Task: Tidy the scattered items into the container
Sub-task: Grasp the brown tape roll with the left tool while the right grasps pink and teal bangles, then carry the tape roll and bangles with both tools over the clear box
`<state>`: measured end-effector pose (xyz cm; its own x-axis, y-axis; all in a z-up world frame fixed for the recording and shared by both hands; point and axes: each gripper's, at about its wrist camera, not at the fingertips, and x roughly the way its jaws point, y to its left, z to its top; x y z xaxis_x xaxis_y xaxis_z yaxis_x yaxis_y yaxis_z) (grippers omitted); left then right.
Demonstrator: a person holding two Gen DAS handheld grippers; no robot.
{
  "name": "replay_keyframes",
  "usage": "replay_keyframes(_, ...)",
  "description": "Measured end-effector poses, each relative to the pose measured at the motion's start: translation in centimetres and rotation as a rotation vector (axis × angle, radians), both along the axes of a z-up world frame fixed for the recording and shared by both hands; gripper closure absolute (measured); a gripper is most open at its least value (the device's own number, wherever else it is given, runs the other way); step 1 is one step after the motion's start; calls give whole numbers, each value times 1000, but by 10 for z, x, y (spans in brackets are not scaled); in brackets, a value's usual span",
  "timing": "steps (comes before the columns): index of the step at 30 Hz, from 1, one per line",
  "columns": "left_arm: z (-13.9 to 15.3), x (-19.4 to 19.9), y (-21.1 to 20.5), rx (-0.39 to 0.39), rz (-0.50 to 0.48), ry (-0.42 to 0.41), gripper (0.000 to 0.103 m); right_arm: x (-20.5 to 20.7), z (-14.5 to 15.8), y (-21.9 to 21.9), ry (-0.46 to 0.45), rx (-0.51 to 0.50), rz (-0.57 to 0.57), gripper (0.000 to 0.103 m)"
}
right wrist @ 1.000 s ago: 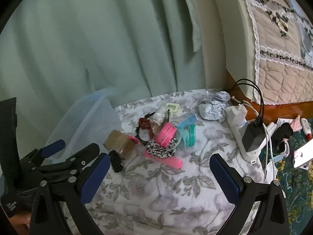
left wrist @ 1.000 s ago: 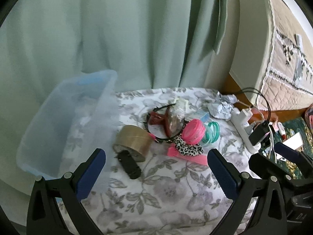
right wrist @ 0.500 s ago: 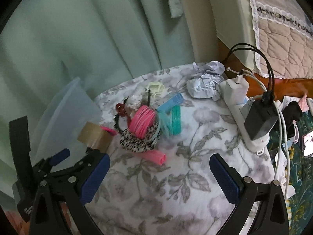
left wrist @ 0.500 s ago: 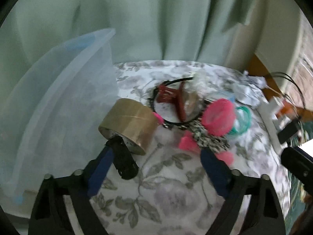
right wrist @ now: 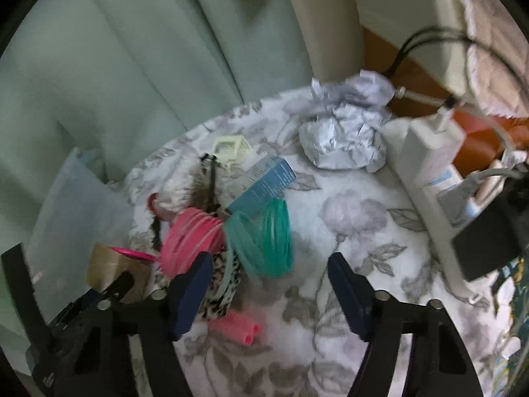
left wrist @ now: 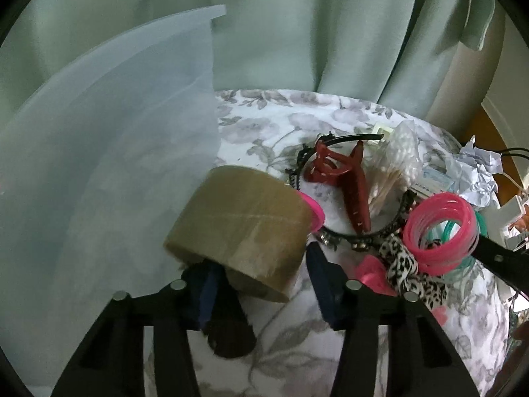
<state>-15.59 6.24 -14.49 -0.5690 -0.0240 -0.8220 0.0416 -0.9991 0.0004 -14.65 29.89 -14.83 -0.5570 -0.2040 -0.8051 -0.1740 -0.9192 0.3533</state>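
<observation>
A brown tape roll (left wrist: 241, 225) lies on the floral cloth beside the translucent blue container (left wrist: 109, 172). My left gripper (left wrist: 261, 284) is open, its blue pads on either side of the roll's near end; contact is unclear. A black clip (left wrist: 228, 337) lies under it. My right gripper (right wrist: 267, 281) is open around the teal bangles (right wrist: 264, 241), with the pink bangles (right wrist: 188, 238) and leopard scrunchie (right wrist: 221, 284) by its left finger. The tape roll also shows in the right wrist view (right wrist: 112, 264).
A red hair claw (left wrist: 347, 178), black headband (left wrist: 330, 241), cotton swab bag (left wrist: 396, 165), blue box (right wrist: 264, 185), pink roller (right wrist: 238, 327), crumpled paper (right wrist: 344, 135) and a power strip with chargers (right wrist: 439, 192) lie around. A green curtain (left wrist: 297, 33) hangs behind.
Both grippers moved forward and down toward the pile. The left one narrowed around the tape roll; the right one narrowed around the teal bangles.
</observation>
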Motion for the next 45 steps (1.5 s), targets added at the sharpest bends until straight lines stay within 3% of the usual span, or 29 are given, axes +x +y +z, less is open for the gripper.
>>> replay_keyframes(6, -6, -16, 8, 7, -46, 4, 84, -24, -24, -5, -51, -21, 9, 57)
replay_keyframes(9, -5, -18, 8, 37, -49, -7, 91, -28, -25, -7, -50, -26, 12, 71)
replay_keyframes(13, -1, -12, 3, 61, -49, -8, 92, -22, -13, -5, -1, -32, 3, 84)
replay_keyframes(19, 20, 3, -1, 94, -61, 29, 93, 2, 17, -1, 72, -30, -21, 89)
replay_keyframes(28, 78, 47, 7, 146, -115, 138, 93, 53, 84, 3, 216, -36, -56, 90)
replay_keyframes(45, 172, 111, -23, 216, -123, 332, 93, 134, 193, -31, 470, -22, -25, 90)
